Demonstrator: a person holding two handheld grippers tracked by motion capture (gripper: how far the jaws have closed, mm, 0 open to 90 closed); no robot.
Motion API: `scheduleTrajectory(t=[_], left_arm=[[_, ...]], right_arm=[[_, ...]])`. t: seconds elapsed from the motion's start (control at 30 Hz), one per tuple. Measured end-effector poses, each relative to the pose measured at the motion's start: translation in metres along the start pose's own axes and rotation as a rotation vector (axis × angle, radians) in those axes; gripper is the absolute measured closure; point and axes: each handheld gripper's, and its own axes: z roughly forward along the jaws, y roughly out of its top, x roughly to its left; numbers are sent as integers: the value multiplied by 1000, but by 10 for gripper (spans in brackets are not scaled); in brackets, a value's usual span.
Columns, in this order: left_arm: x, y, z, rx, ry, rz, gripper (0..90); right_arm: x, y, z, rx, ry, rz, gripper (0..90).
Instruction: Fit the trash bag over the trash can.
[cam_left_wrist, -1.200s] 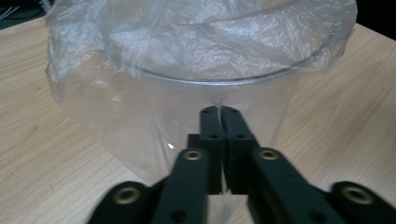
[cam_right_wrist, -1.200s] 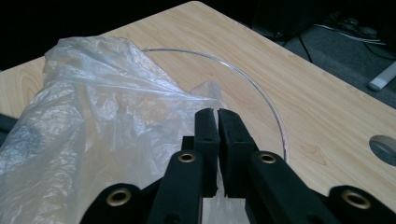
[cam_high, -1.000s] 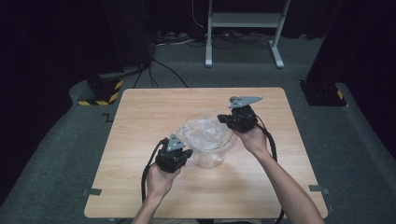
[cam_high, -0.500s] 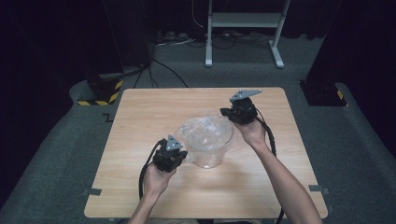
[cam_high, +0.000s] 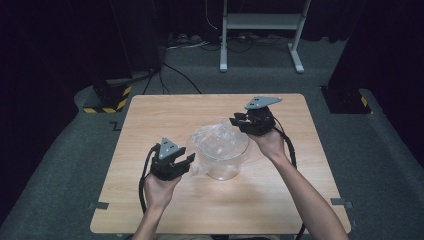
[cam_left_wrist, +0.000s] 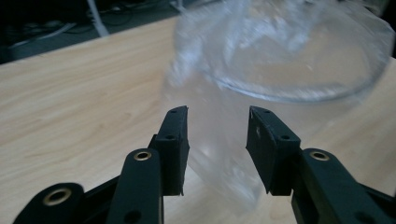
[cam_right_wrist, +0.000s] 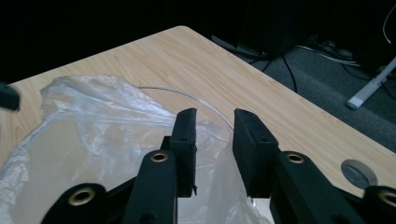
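Both tongs stand part open with nothing pinched. Your left gripper (cam_high: 186, 162) sits low at the near-left side of the clear bowl (cam_high: 222, 150), and its jaws have just been opening: in the left gripper view the plastic bag (cam_left_wrist: 224, 154) hangs between the pads without either pad pressing on it. Your right gripper (cam_high: 239, 121) hovers at the far-right rim, jaws also just opened, with the bag's edge (cam_right_wrist: 219, 163) and the rim running through the gap; no grip there either, as far as the right gripper view tells. The bowl stands upright near the middle of the wooden table (cam_high: 150, 115), and the thin clear bag is draped in it, crumpled over the rim and trailing down the outside on your left. The step looks like lining the bowl with the bag, and the film is still bunched on both sides. To do it well, pinch film alone, not film plus rim, or the bowl will tip or slide. Take the loose edge with one gripper at a time, draw it outward and down over the rim, and keep the other side pinned. Move slowly; film this thin tears or springs back.
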Motion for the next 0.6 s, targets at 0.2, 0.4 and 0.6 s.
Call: scheduleTrajectory(t=[0.2,0.4,0.6], left_arm=[[-1,13,17,41,38,89,641],[6,17,26,57,6,102,834],[22,28,32,38,-44,31,900]], right_arm=[[6,1,0,15,-1,-41,659],[7,0,3,40,29,-69,666],[8,-3,14,86,36,-96,676]])
